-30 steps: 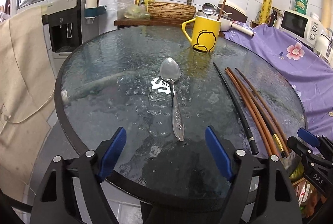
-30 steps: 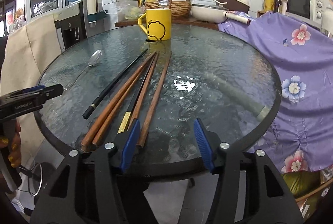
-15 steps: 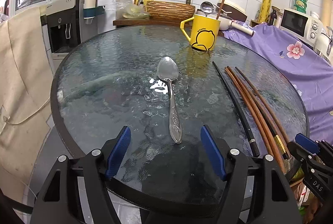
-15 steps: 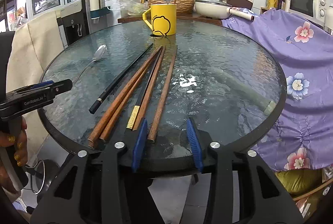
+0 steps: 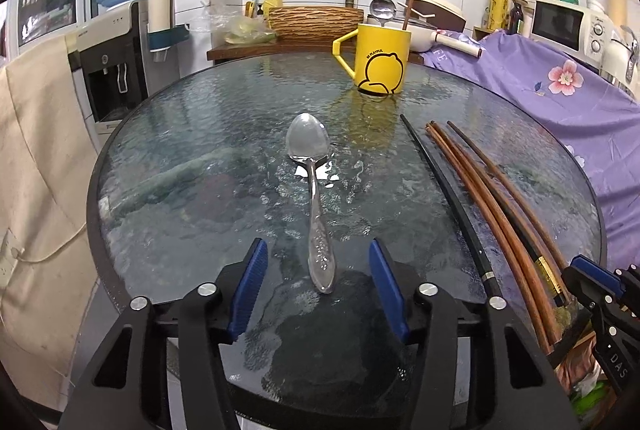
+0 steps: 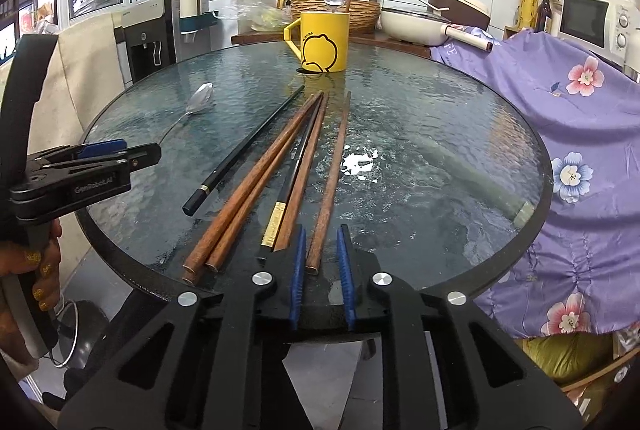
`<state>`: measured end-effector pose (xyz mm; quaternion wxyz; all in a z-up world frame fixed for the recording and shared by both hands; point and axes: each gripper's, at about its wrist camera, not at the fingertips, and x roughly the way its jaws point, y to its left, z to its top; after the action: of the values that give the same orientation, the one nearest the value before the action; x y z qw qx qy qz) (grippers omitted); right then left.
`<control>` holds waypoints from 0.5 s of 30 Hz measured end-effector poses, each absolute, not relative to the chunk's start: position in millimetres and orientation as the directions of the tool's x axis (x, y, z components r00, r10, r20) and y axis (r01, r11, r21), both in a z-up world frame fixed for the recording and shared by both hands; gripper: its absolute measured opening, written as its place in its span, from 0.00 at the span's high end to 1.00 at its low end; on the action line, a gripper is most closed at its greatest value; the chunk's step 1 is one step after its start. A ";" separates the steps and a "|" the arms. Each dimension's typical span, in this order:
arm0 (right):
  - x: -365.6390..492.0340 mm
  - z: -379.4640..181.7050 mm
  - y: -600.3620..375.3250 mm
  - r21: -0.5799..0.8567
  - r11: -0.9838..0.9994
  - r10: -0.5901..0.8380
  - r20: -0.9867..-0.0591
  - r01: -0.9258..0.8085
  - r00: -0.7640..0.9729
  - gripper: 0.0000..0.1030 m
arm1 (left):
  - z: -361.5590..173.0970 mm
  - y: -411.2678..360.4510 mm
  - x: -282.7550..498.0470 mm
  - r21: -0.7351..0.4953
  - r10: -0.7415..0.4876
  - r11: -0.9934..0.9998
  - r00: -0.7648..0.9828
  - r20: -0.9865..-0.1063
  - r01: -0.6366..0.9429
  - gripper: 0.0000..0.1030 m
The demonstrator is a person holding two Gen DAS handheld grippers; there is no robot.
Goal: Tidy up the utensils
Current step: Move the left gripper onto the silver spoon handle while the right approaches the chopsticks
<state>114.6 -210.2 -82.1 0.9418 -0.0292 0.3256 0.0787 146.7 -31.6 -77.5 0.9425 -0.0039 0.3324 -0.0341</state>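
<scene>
A steel spoon [image 5: 314,198] lies on the round glass table [image 5: 192,166], its handle end between the blue pads of my open left gripper [image 5: 318,270]. Several chopsticks lie side by side to the right: a black one [image 6: 244,154], brown ones [image 6: 256,186] and a single brown chopstick [image 6: 332,182]. My right gripper [image 6: 321,250] is narrowly open around the near end of that single chopstick, the pads not touching it. A yellow mug [image 5: 380,60] at the far side holds a spoon and a chopstick; it also shows in the right wrist view [image 6: 324,40].
A purple flowered cloth [image 6: 580,134] covers something right of the table. A counter behind holds a woven basket [image 5: 316,20] and a white pan [image 6: 416,22]. A water dispenser [image 5: 116,70] stands at the left. The left gripper [image 6: 96,170] shows in the right wrist view.
Both grippers moved forward. The left came around the spoon's handle end. The right narrowed its jaws and came around the near end of the single brown chopstick.
</scene>
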 end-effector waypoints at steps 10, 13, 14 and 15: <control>114.6 -83.5 -210.5 0.007 0.987 0.132 -0.612 -0.162 0.780 0.91 | -79.5 -39.5 144.6 0.009 -0.060 0.997 0.787 -0.614 0.083 0.83; 114.7 -83.2 -209.6 0.006 0.987 0.131 -0.610 -0.161 0.782 0.91 | -78.9 -35.8 146.0 -0.012 -0.068 0.997 0.786 -0.614 0.077 0.87; 114.6 -83.2 -209.5 0.005 0.987 0.131 -0.609 -0.161 0.783 0.91 | -78.7 -34.9 146.4 -0.017 -0.072 0.997 0.786 -0.615 0.078 0.87; 114.5 -83.3 -209.8 0.007 0.987 0.132 -0.608 -0.161 0.783 0.92 | -78.8 -34.7 146.2 -0.019 -0.074 0.997 0.786 -0.614 0.079 0.87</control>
<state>114.5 -209.8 -83.3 0.9439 -0.0223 0.3201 0.0775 146.2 -34.7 -78.8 0.9448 0.0039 0.3250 -0.0407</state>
